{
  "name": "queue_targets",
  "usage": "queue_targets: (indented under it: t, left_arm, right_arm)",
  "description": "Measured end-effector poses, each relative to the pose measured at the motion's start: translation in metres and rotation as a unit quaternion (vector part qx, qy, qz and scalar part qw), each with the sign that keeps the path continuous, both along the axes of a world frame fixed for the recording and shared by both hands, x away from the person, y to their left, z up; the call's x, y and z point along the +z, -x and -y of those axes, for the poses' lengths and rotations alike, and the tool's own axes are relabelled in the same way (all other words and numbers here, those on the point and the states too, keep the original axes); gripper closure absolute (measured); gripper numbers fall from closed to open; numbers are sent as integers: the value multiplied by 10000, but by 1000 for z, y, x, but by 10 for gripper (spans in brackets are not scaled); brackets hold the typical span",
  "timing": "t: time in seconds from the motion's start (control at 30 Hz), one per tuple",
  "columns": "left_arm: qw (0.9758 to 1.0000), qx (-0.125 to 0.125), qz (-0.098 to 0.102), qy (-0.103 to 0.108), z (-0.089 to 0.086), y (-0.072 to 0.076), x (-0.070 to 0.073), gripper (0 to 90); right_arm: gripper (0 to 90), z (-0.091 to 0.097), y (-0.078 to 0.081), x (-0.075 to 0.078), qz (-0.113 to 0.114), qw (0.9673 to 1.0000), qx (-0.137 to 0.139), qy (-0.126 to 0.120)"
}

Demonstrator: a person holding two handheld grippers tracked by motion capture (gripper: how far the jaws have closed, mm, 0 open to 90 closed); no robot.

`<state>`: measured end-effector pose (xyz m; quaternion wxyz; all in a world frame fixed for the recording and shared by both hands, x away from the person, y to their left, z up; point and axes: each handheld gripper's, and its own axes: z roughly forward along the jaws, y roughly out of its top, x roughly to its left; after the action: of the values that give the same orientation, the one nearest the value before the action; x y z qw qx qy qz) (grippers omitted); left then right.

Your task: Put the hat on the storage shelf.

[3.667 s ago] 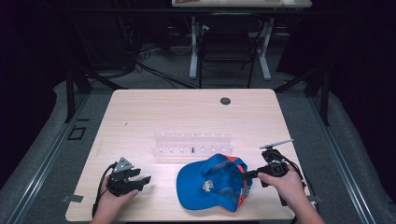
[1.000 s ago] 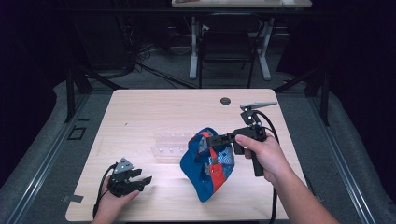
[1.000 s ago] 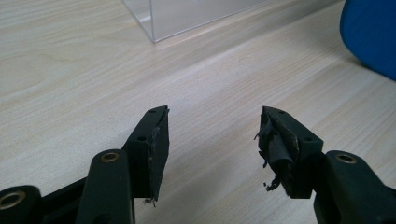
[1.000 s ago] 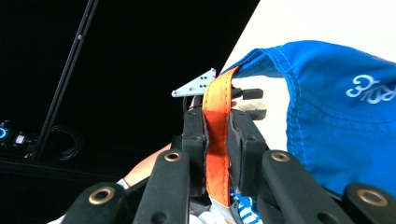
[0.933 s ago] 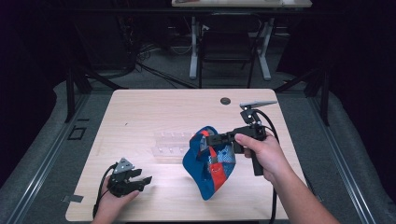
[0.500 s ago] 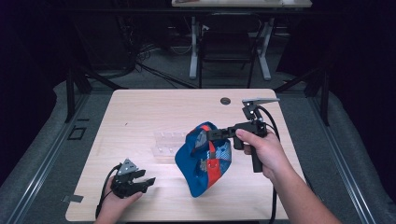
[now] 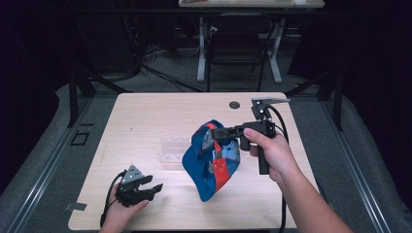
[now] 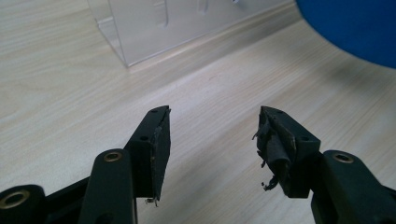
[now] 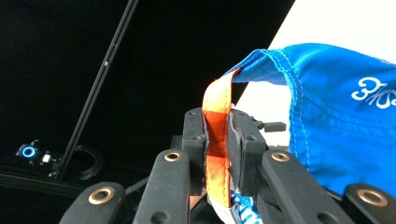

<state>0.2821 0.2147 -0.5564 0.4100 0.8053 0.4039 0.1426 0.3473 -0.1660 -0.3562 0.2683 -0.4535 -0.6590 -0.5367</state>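
Observation:
A blue cap (image 7: 211,162) with orange and red parts hangs above the middle of the table. My right gripper (image 7: 216,134) is shut on the cap's orange strap (image 9: 216,130), and the blue fabric (image 9: 341,112) hangs off to the right in the right gripper view. A clear plastic rack (image 7: 172,149) lies on the table just left of the cap. Near the front left edge my left gripper (image 7: 154,190) rests low over the wood, its jaws open with nothing between them (image 8: 212,140); the rack (image 8: 154,23) and the cap's blue edge (image 8: 355,28) lie ahead of it.
The wooden table (image 7: 145,121) has a round black grommet (image 7: 234,104) at its back. Dark floor, chair legs and another table's legs (image 7: 238,53) stand behind. A strip of tape (image 7: 75,206) marks the front left corner.
The right hand has lifted the cap off the front of the table and carried it up and back toward the middle; it now hangs from the strap. The left gripper has stayed put.

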Motion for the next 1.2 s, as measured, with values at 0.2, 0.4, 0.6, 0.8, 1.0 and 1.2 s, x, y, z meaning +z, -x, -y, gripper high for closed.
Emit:
queue_targets:
  t: [0.2, 0.4, 0.6, 0.8, 1.0, 1.2]
  left_arm:
    - [9985, -191, 461, 228, 14, 11, 24, 447]
    - [9952, -603, 732, 239, 39, 22, 43, 453]
    - [9900, -1062, 870, 318, 68, 36, 58, 461]
    - [9851, -1407, 976, 136, 92, 46, 66, 455]
    - [9833, -1495, 1028, 119, 109, 49, 70, 455]
    - [9812, -1590, 1089, 33, 125, 49, 70, 442]
  right_arm:
    - [781, -4, -5, 2, 13, 9999, -22, -148]
    - [781, -10, -9, 5, 34, 9998, -58, -187]
    - [781, -14, -12, 10, 67, 9998, -111, -172]
    - [781, -15, -14, 11, 92, 9998, -117, -149]
    - [781, -17, -16, 10, 72, 9997, -172, -154]
    - [781, -20, -13, 10, 99, 9997, -176, -168]
